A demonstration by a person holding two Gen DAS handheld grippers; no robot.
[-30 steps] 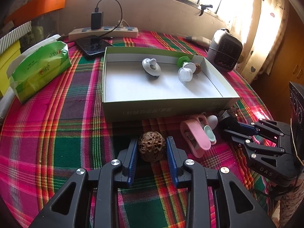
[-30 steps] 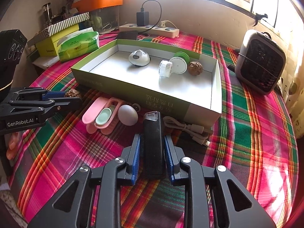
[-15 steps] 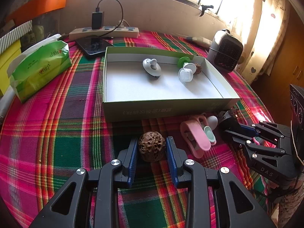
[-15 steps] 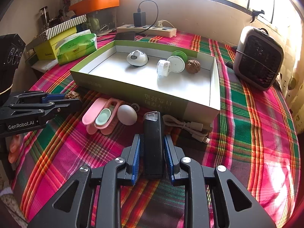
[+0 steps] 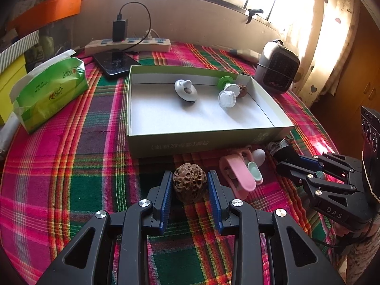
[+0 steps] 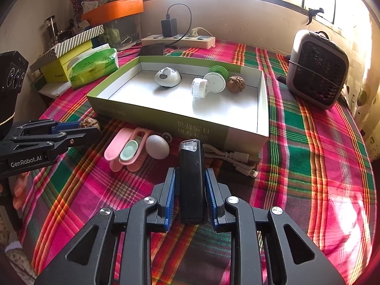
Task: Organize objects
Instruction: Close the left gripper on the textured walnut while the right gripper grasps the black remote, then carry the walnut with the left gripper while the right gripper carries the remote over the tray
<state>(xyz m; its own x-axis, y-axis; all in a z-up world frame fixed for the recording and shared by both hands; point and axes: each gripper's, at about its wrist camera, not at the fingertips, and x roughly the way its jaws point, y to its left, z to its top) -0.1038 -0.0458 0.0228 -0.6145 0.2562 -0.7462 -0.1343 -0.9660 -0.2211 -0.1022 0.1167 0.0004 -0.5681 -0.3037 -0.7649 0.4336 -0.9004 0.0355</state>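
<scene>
Nearest in the left wrist view, the left gripper [image 5: 190, 185] pinches a walnut [image 5: 189, 182] between its blue pads [image 5: 166, 190], which press on both its sides. In the right wrist view the right gripper [image 6: 190, 187] is clamped on a black device [image 6: 192, 180] with a clear cap, which stands between the pads with its cap pointing toward the box. Whether either load is clear of the tablecloth [image 6: 308, 166] cannot be told for sure, though both look slightly raised.

Just beyond the grippers, near the front wall of the box [image 5: 206, 140], lie a pink clip [image 6: 129, 149] with a pale green spoon-like piece on it, a grey egg [image 6: 157, 146] just beside it, and a white cable [image 6: 232, 158] against the box. Inside the box, toward its far side, sit a grey knob-topped dome [image 5: 186, 90], a white cap [image 5: 227, 97] leaning on a green disc [image 5: 224, 82], and a second walnut [image 6: 235, 83] in the far right corner.

Judging from this, the step in hand is carrying: both items are gripped and the box is the likely goal. The next move calls for lifting each load above the front wall, bringing it over the bare white floor, and letting go low so the walnut does not roll. The grippers should go in well apart, so they do not collide over the box
</scene>
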